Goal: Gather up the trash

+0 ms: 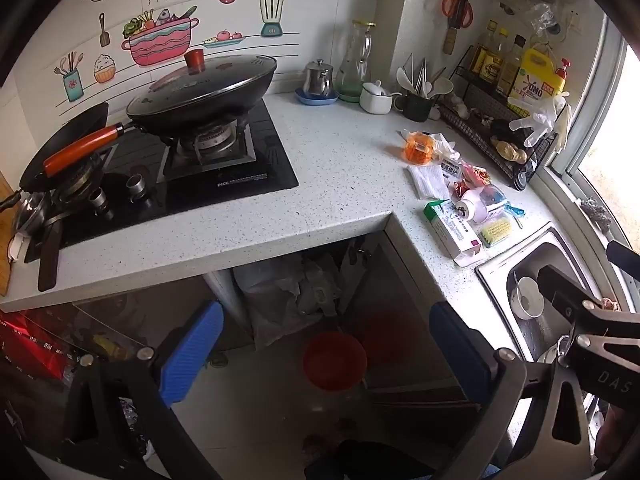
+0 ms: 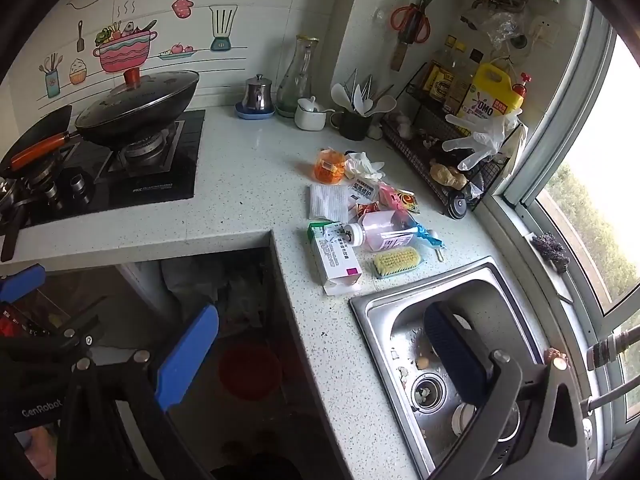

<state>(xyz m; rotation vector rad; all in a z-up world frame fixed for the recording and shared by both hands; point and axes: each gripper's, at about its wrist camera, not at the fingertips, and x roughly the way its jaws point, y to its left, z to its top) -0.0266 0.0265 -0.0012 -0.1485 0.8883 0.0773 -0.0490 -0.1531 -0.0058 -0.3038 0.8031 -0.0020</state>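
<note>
Right wrist view: trash [image 2: 360, 216], a box, a pink bottle and wrappers, lies on the table [image 2: 248, 168] beside the sink [image 2: 384, 300], which holds food scraps. Both the left gripper [image 1: 326, 356] and right gripper [image 2: 322, 356] are spread wide, empty.

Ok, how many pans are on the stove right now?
2: a lidded wok on the burner nearest the trash pile, and a smaller frying pan with an orange handle on the far burner, partly cropped.
</note>
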